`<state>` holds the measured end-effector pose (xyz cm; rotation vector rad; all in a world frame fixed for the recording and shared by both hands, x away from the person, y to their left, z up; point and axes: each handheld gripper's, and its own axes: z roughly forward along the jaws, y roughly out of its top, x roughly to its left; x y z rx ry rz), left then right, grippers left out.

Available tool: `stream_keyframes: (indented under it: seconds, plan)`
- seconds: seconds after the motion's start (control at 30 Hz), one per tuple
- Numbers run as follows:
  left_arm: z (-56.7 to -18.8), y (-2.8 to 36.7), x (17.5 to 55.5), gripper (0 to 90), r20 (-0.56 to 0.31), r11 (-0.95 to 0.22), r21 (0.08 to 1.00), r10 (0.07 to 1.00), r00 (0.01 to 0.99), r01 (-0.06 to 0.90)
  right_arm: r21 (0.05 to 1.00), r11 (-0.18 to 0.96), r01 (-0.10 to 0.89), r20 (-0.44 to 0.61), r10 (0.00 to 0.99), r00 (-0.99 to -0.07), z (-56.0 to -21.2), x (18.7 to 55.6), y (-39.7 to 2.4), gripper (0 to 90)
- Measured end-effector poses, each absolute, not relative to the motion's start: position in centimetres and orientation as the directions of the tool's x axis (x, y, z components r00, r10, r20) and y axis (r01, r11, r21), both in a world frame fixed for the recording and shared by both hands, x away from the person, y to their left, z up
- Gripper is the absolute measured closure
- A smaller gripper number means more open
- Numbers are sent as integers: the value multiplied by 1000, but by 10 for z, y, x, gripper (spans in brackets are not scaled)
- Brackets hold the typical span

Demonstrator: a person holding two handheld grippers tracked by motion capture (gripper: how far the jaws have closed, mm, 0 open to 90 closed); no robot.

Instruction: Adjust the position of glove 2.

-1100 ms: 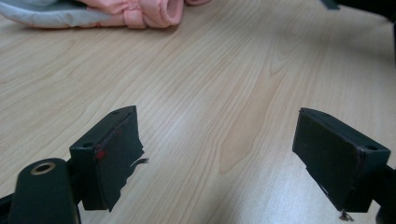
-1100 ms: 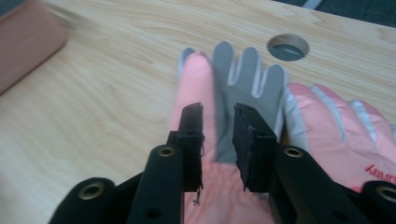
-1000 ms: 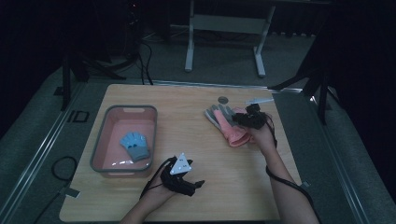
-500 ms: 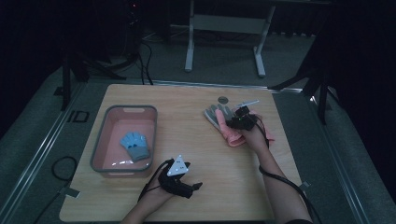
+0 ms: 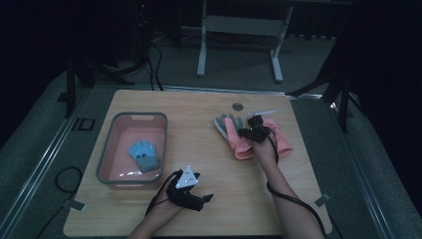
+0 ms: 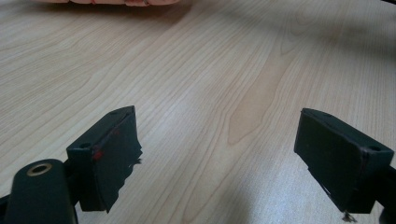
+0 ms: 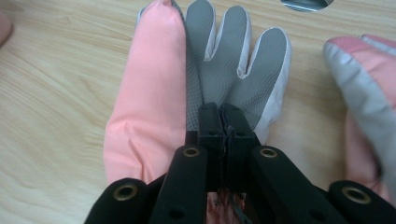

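Pink glove (image 7: 154,84) in right gripper (image 7: 223,122), mid-table.

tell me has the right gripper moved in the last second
Yes. The right gripper has shifted left, away from the table's right edge, and now sits closed on the pink and grey glove.

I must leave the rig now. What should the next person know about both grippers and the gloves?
Right gripper: shut on the pink-and-grey glove, pinching its palm fabric on the table.
Left gripper: open, holding nothing, low over bare wood.
Blue glove already lies in the pink bin.
Second pink glove lies beside the held one.
Left, probably: both pink gloves into the bin.
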<state>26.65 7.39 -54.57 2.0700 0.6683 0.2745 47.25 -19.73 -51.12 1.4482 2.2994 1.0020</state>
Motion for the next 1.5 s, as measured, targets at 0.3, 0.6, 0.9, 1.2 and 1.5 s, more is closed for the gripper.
stream_keyframes:
  seconds: [0.3,0.6,0.9,1.2,1.5]
  plan:
    - [-546,73,264,140,-42,-441,831,559,828,340,698,278,660,57,897,-438,-484,423,-173,881]
    - [-549,70,266,140,-49,-438,833,553,832,340,721,190,667,86,929,-359,-480,382,-178,881]
    - [-549,70,265,140,-49,-434,837,548,835,334,735,102,671,123,952,-280,-487,351,-191,881]
    - [-549,68,263,140,-42,-440,836,543,839,327,722,87,686,98,969,-226,-513,337,-180,879]
    - [-552,67,262,140,-46,-446,832,540,841,331,718,85,691,102,969,-226,-531,334,-179,819]
